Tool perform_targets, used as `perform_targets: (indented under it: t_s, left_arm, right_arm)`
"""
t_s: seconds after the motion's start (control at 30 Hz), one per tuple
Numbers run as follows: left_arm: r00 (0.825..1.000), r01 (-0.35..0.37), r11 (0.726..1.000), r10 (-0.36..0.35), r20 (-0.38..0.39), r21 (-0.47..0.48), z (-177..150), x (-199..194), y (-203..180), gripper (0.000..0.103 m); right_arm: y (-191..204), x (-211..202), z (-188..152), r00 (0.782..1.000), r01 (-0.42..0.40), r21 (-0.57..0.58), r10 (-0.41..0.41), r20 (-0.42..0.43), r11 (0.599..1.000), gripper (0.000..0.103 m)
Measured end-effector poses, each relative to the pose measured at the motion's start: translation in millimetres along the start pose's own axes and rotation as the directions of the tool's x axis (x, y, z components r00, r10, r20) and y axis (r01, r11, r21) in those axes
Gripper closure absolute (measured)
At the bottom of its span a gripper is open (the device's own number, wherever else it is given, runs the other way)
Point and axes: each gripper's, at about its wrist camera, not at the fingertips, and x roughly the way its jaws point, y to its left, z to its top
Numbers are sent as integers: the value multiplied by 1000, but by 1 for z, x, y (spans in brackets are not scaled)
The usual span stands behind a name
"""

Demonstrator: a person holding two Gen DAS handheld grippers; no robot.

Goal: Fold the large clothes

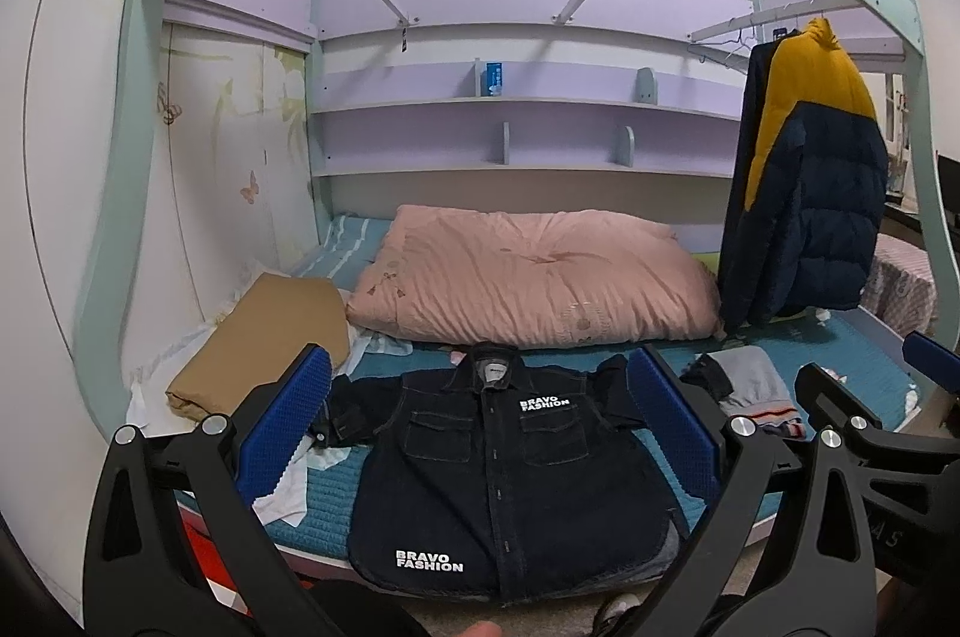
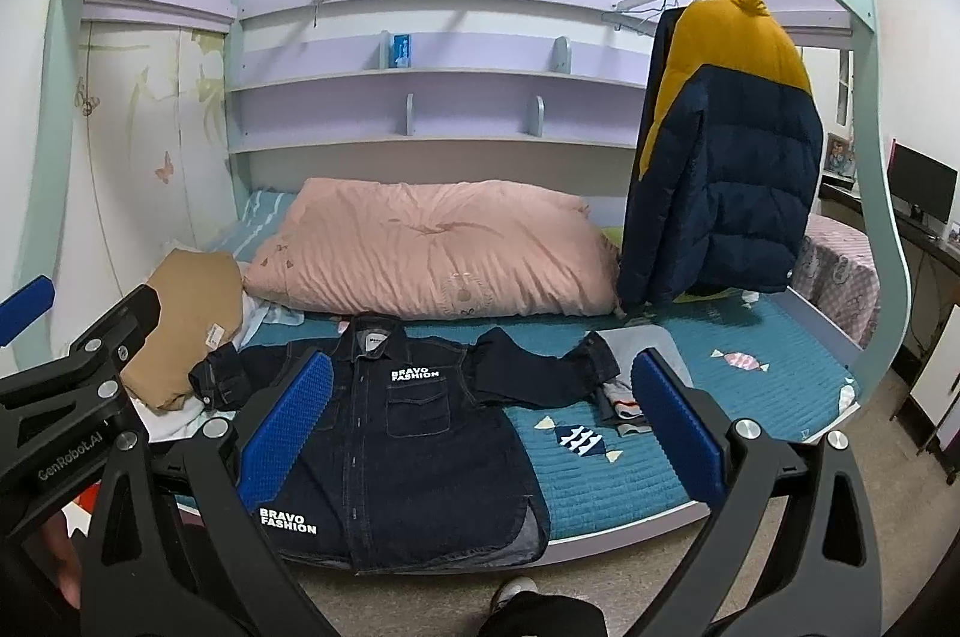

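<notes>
Denim shirt [image 1: 498,463] lies face up and buttoned on the teal mattress [image 2: 750,385], collar toward the pink quilt [image 1: 528,271], hem overhanging the near edge; spread flat this way, presumably so sleeves can be folded inward first. One sleeve stretches out toward the grey garment [image 2: 630,373], the other bunches near the tan bundle [image 1: 270,337]. Left gripper [image 1: 480,433] hovers above the shirt, jaws spread wide, holding nothing; right gripper [image 2: 480,427] likewise gapes empty, offset toward the outstretched sleeve. Neither touches cloth. Count: one shirt to fold, two "BRAVO FASHION" prints on it, two chest pockets, one puffer jacket [image 2: 726,144] hanging from the rail, two grippers.
</notes>
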Motion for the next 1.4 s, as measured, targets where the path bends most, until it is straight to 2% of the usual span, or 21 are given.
perform_targets:
  t_s: [0.17, 0.43, 0.53, 0.67, 0.97, 1.13, 1.2, 1.27, 1.3, 1.33, 1.4]
  left_arm:
    - [999, 13, 1000, -14, -34, -14, -4, 27, 2, 4]
    - [999, -4, 1000, 4, -54, -8, -17, 85, 21, 4]
    - [995, 19, 1000, -21, -98, -18, -24, 118, 37, 4]
    - [988, -37, 999, 37, -152, 6, -41, 169, 62, 4]
    - [928, -198, 980, 187, -322, -3, -107, 300, 157, 4]
    - [890, -233, 967, 171, -422, -99, -152, 363, 217, 4]
    - [878, -239, 961, 153, -454, -138, -167, 380, 235, 4]
    - [863, -244, 954, 131, -488, -174, -179, 395, 246, 4]
    - [859, -253, 949, 130, -496, -189, -184, 402, 252, 4]
    - [862, -260, 944, 131, -490, -204, -188, 408, 258, 5]
    - [863, -280, 944, 167, -476, -177, -192, 416, 260, 5]
  right_arm:
    - [4, 28, -2, 999, -26, 7, 26, -28, 1000, 7]
    - [28, 88, -9, 994, -75, -9, 74, -82, 997, 7]
    - [45, 129, -12, 989, -98, -15, 96, -110, 995, 7]
    - [74, 187, -24, 974, -160, -23, 154, -168, 987, 7]
    - [159, 317, -63, 928, -265, -71, 234, -292, 962, 7]
    - [200, 380, -87, 897, -310, -75, 265, -355, 948, 7]
    - [214, 401, -97, 880, -327, -71, 276, -385, 942, 13]
    - [225, 418, -107, 859, -343, -62, 286, -425, 937, 29]
    - [231, 427, -112, 848, -352, -59, 292, -443, 934, 34]
    - [235, 433, -116, 842, -356, -59, 292, -453, 933, 41]
    - [246, 450, -126, 818, -374, -54, 302, -489, 926, 42]
